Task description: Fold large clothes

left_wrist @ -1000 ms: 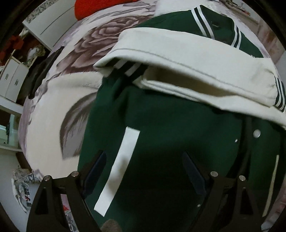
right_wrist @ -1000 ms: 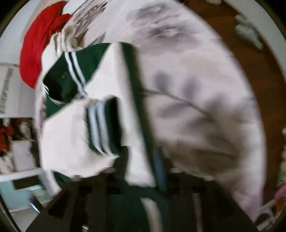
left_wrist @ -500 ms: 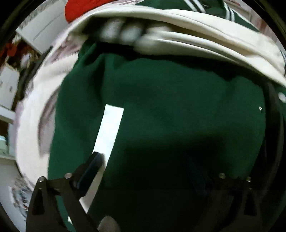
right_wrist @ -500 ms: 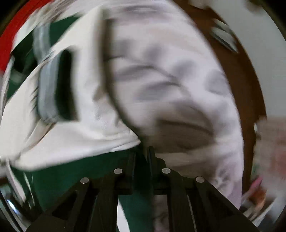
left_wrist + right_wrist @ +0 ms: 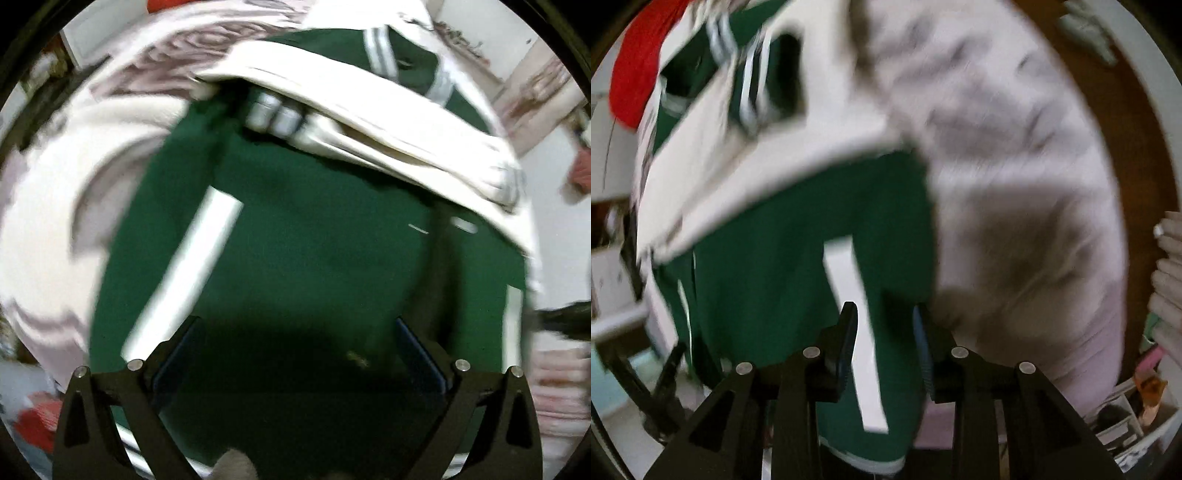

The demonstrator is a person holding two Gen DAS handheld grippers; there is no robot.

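Right gripper (image 5: 884, 325) has slid from the cream sleeve down onto the green body; its jaws just reopened.
Green-and-cream varsity jacket (image 5: 314, 258) lies on floral blanket (image 5: 55, 206); left gripper (image 5: 295, 354) gapes wide, empty, above the jacket; right narrow, straddling jacket's white pocket stripe (image 5: 855, 321), grip uncertain.

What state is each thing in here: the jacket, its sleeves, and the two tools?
Green jacket: spread flat on the bedcover, lower half not yet folded.
Cream sleeves: folded across the chest.
Left tool: open wide above the jacket, nothing between its pads.
Right tool: partly open, just reopening, over the jacket's edge and white pocket strip; not pressing on it.
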